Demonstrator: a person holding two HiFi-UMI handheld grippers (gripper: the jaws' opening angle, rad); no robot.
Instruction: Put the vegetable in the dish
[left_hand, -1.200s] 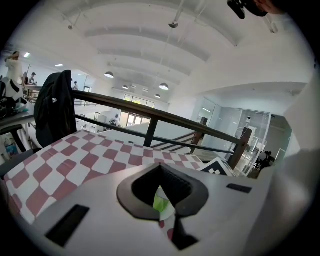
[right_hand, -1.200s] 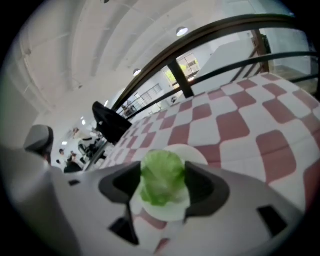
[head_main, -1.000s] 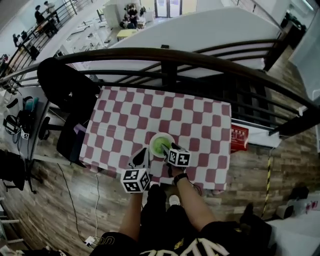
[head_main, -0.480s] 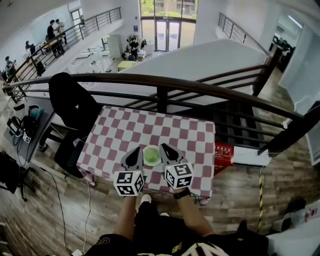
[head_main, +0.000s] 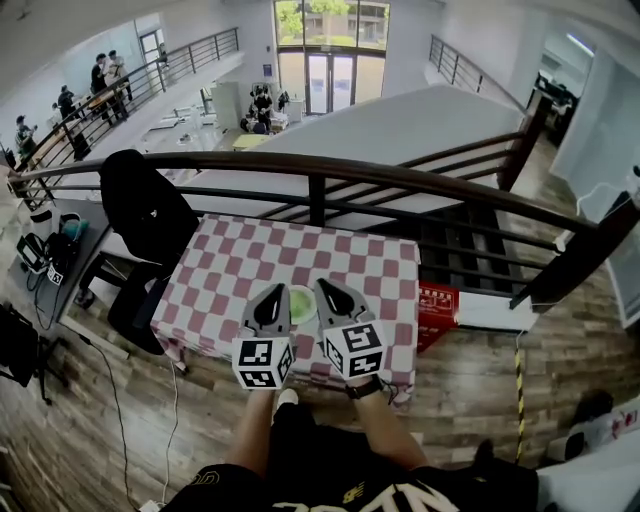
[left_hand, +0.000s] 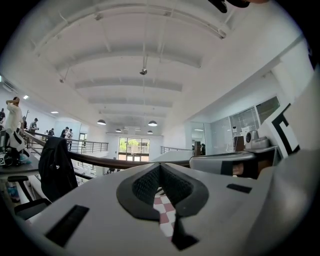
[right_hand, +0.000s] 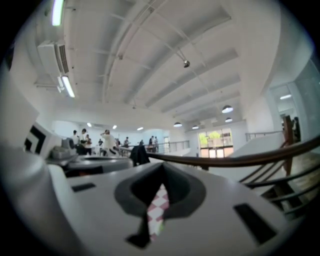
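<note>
Left gripper (head_main: 272, 300) and right gripper (head_main: 333, 297), held level side by side. The left fingers (left_hand: 142, 185) were pressed together and empty. The right fingers (right_hand: 141, 188) had just closed, likewise on nothing. Between and below the two sets of fingertips, the green vegetable (head_main: 303, 300) lay in the white dish (head_main: 304, 321) on the checked desk (head_main: 250, 265). Beyond the fingers ran a dark railing (head_main: 400, 178).

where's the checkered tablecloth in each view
Head view: checkered tablecloth at the centre, just under the rail.
Left gripper view: a thin sliver, bottom centre.
Right gripper view: a thin sliver, bottom centre.
Shared landmark: dark handrail, crossing all three.
</note>
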